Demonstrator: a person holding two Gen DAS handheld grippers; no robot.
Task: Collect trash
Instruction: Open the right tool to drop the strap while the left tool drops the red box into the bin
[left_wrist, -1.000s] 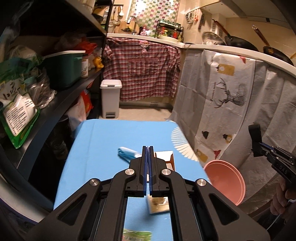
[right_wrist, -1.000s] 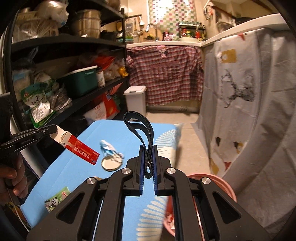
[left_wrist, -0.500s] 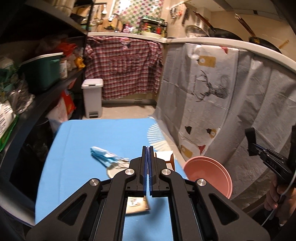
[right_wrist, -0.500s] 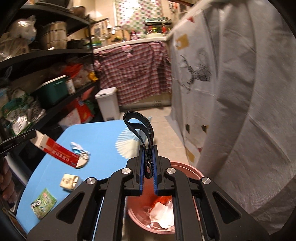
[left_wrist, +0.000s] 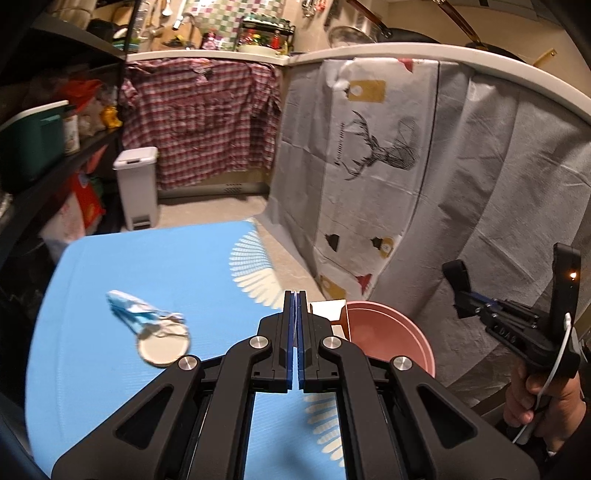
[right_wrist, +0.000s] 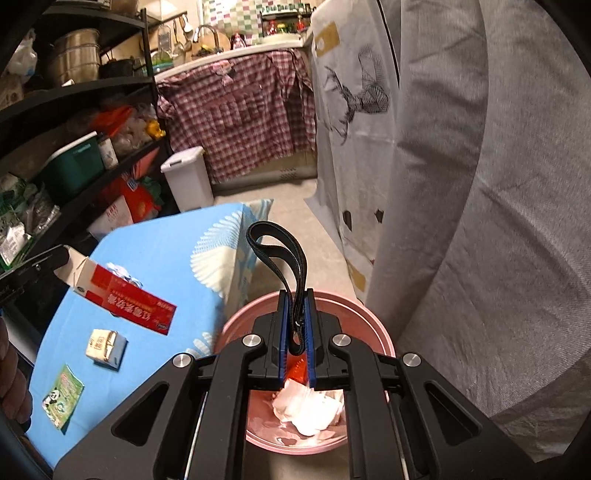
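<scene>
right gripper (right_wrist: 296, 332): pinched tight on a black strap loop (right_wrist: 280, 254); loop stands up out of the jaws, lower end clamped between the blue pads. Sits directly over the pink bin (right_wrist: 382, 334).
left gripper (left_wrist: 296, 321): pressed together on the flap of a red-and-white carton (right_wrist: 123, 299). From its own camera only the carton's white end (left_wrist: 327, 310) peeks out right of the fingers. Carton hangs over the blue mat (left_wrist: 147, 266), near the mat's bin-side edge, not yet above the bin.
pink bin: on the floor just beside the mat; crumpled white paper (right_wrist: 306, 406) and a red scrap already inside.
risk, strap: springy loop may snag on the pads when released, or flip over the rim; cause is the stiff bend plus the thin clamp point.
risk, carton: held by one flap only, so it could swing, tear loose or fall on the mat short of the bin.
risk, clash: both tools heading for one opening; could bump.
left on mat: blue face mask (left_wrist: 129, 312) touching a round lid (left_wrist: 164, 345), small beige carton (right_wrist: 105, 345), green packet (right_wrist: 62, 395), all well away from either tool.
</scene>
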